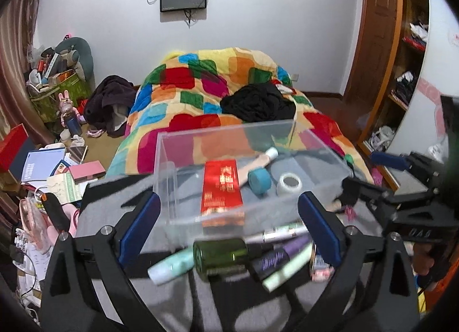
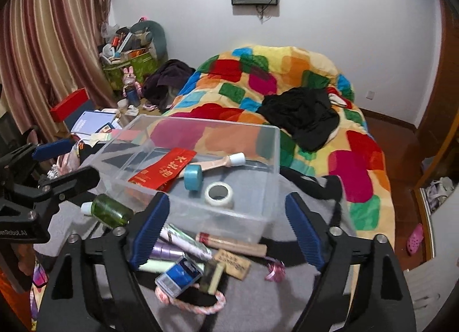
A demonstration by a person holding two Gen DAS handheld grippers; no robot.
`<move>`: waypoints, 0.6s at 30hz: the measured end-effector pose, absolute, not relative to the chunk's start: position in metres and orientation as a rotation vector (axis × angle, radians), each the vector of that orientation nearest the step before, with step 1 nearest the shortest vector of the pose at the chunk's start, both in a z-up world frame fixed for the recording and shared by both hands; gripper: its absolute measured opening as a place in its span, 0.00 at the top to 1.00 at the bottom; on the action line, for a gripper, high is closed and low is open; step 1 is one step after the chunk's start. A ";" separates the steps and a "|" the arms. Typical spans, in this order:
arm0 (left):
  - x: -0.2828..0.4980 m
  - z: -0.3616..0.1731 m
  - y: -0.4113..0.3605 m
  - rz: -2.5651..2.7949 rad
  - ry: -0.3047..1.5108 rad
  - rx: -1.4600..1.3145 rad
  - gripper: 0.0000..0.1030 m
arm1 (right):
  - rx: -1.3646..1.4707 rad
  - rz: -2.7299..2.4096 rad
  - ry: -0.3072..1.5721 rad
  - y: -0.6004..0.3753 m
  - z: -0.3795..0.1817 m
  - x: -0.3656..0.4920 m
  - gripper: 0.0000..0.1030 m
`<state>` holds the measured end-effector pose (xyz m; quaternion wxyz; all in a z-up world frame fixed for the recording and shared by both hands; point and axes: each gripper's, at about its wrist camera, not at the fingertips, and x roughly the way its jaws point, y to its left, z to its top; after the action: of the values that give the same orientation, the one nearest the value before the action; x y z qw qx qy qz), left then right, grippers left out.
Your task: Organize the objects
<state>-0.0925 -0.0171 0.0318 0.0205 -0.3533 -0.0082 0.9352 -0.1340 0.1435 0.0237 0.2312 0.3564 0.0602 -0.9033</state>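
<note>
Right wrist: right hand-held gripper point(image 2: 226, 234) spread, empty | clear bin point(image 2: 266, 160) ahead | tubes point(image 2: 183, 240), perhaps cosmetics, beneath.

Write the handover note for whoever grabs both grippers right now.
Left gripper open, empty, over the green bottle.
Right gripper open, empty, over the loose pile.
Done: red packet, blue tape roll, white tape roll and a white-capped tube lie in the clear box.
Left: bottle, tubes, blue pack and rope, all outside on the grey cloth.
</note>
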 end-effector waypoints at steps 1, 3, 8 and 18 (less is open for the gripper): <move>-0.089 0.028 -0.017 2.894 -0.019 -1.109 0.05 | 0.982 -2.491 0.163 0.146 0.023 -0.131 0.20; -0.082 0.019 -0.017 2.878 -0.014 -1.141 0.05 | 0.985 -2.493 0.158 0.149 0.020 -0.124 0.20; -0.069 -0.005 -0.023 2.860 -0.012 -1.222 0.05 | 1.016 -2.487 0.173 0.155 0.003 -0.107 0.20; -0.070 -0.027 -0.033 2.863 -0.049 -1.263 0.05 | 1.103 -2.448 0.147 0.170 -0.033 -0.101 0.42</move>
<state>-0.0697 -0.0329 -0.0271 0.0058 -0.4035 -0.0157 0.9148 -0.1012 0.1705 -0.0332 0.2242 0.3996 0.0533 -0.8873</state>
